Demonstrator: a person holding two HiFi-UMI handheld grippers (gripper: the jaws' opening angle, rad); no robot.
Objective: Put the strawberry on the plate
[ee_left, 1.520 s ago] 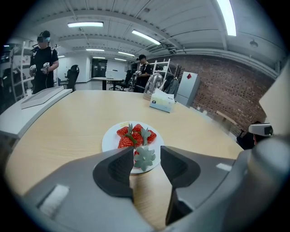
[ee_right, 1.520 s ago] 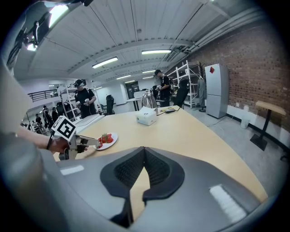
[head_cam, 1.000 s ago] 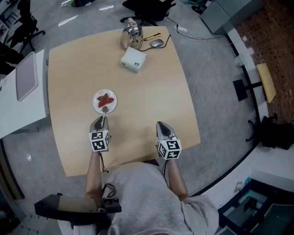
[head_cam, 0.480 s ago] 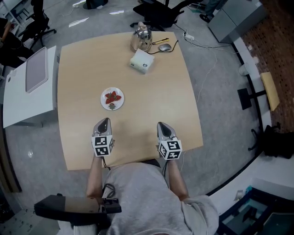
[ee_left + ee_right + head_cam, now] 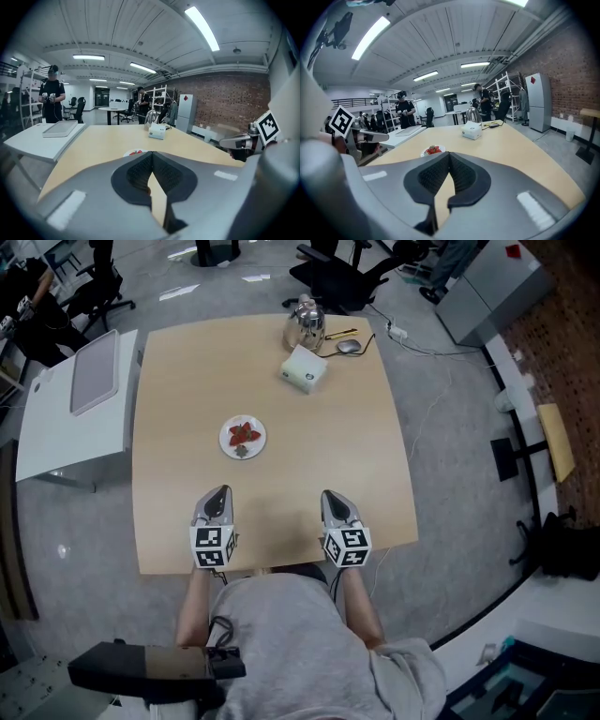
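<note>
Grey office floor (image 5: pixel 459 474) surrounds a pale wooden desk (image 5: pixel 328 437), seen from above. Far to the left of both jaws stands a white side table (image 5: pixel 56 442) carrying a grey tray (image 5: pixel 94 385). Next comes the left gripper (image 5: pixel 220 491), hovering over the near part of the desk. Its own view shows its jaws clenched tip to tip with nothing between them. Ahead of those jaws and a touch to their right, well apart from them, sits the white plate (image 5: pixel 227 442). The strawberry (image 5: pixel 245 433) already lies on it, beside a small dark scrap (image 5: pixel 242 452) I cannot identify. Further ahead, near the far edge, stand a white box (image 5: pixel 305 368) and a metal kettle (image 5: pixel 306 326), with a mouse (image 5: pixel 349 346) just beside them. The right gripper (image 5: pixel 330 493) hovers level with the left one, the plate ahead of its jaws and to their left. Its jaws are likewise clenched and empty.

The placing looks done, so the main risk is disturbance. A forward sweep of the left gripper could knock the plate's rim and roll the berry onto the desk, since it seems to rest loose.

Only the head view shows the dark scrap and the gap from jaws to plate. Only the gripper views show the pads meeting, the brick wall (image 5: pixel 225 101) and the standing people (image 5: pixel 52 98) beyond; each also catches the other gripper's marker cube (image 5: pixel 267 126)
</note>
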